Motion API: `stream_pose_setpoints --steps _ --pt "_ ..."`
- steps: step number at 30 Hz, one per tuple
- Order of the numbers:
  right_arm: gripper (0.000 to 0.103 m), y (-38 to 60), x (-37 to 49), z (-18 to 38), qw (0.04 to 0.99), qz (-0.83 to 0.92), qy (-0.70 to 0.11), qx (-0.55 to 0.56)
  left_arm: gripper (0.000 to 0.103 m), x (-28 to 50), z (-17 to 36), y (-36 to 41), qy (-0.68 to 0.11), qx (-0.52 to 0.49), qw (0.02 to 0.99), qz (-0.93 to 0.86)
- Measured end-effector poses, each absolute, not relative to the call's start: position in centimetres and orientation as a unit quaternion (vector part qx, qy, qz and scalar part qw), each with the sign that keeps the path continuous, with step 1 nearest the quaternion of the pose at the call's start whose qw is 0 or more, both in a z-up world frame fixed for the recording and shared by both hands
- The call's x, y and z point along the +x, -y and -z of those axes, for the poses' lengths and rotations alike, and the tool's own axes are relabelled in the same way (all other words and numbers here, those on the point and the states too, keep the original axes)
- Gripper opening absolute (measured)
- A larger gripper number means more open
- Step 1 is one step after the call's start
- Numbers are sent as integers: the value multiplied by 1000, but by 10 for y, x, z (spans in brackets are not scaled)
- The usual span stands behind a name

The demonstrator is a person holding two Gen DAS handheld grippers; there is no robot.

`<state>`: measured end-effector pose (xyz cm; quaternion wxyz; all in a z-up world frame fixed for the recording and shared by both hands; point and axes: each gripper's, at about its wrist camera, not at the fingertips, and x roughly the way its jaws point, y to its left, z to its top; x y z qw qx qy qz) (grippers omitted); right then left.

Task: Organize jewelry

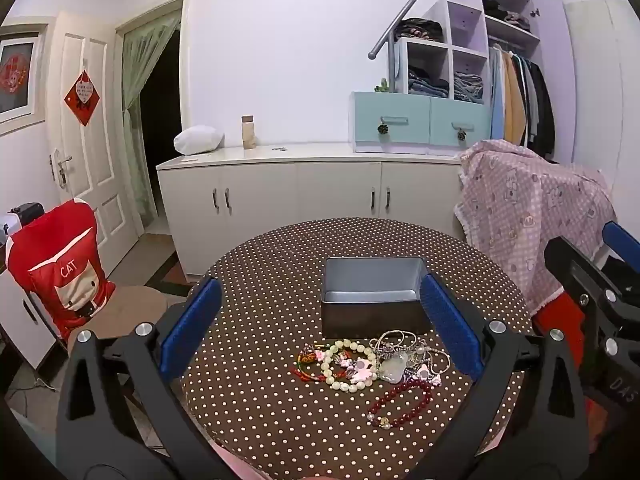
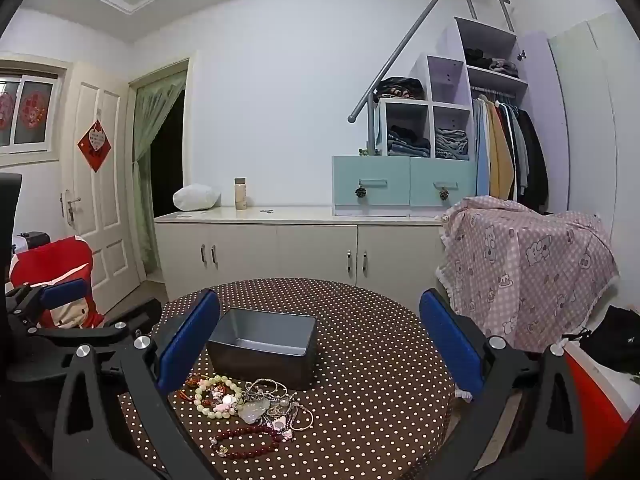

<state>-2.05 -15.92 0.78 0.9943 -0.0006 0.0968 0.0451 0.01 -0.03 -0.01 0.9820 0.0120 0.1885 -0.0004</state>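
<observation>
Jewelry pile (image 1: 372, 364) on polka-dot bench (image 1: 280, 272), just in front of empty grey metal box (image 1: 374, 300): pale green bead bracelet (image 1: 348, 366), dark red bead bracelet (image 1: 402, 402), tangled silver chains, jade-like pendant. Left gripper (image 1: 320, 320) and right gripper (image 2: 320, 340) both spread wide, holding nothing.

L hand-held gripper (image 1: 320, 320): jaws fully spread, nothing between pads, pitched slightly down. R hand-held gripper (image 2: 320, 344): jaws likewise spread wide, empty, closer to level. Both were held side by side, apart, each visible at edge of the other's view.
</observation>
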Motion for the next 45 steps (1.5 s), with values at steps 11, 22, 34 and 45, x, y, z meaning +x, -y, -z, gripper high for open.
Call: stream_pose_setpoints --steps 11,22,34,45 --pt "96 166 -31 -10 995 -47 -89 -7 97 -5 2 2 -185 20 983 -4" --pt "96 162 -28 -5 995 -40 -87 -7 97 -6 0 6 -183 21 983 -1" --pt "96 163 -32 -10 995 -41 -86 -5 97 -8 -2 5 -181 19 983 0" --pt "96 164 -32 -9 995 -41 -86 -6 97 -8 -2 6 -181 20 983 0"
